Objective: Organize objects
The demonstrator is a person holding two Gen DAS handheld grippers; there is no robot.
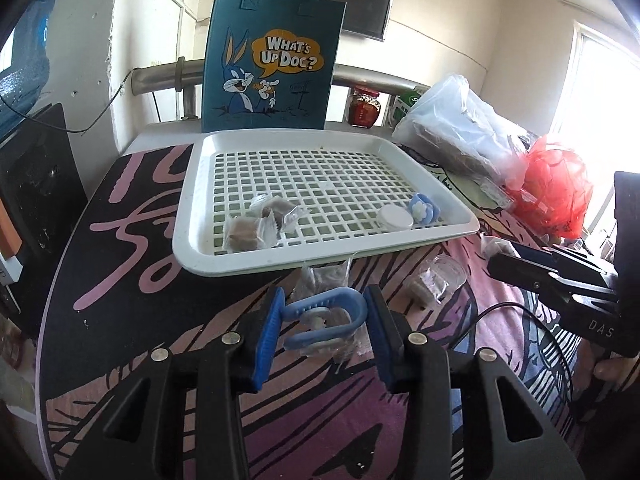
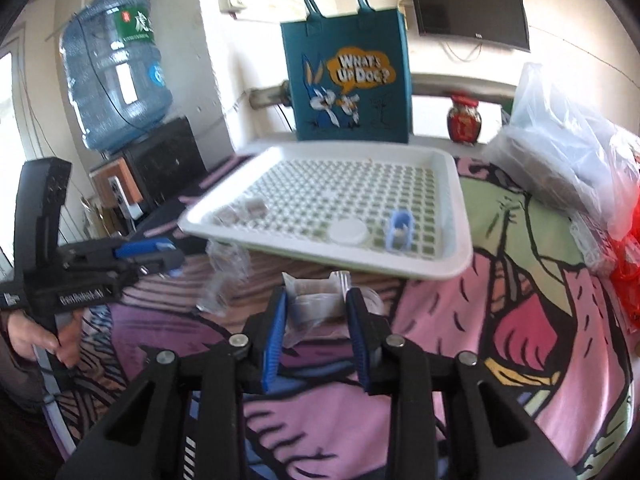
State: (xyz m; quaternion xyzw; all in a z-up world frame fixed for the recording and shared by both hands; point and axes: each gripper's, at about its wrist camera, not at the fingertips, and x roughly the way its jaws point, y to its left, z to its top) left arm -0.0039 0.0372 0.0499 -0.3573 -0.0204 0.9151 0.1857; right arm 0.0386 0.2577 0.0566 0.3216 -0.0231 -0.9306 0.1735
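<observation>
Left wrist view: left claw pinches a blue clip; right claw pinches a clear snack packet

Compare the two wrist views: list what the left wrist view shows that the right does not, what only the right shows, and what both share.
Only the left wrist view: the left gripper shut on a blue clip, seen from behind, and the red bag in full.

Only the right wrist view: the water bottle, and the right gripper shut on a clear snack packet, seen close.

Both: the white tray, the cartoon tote bag and the wall screen.
</observation>
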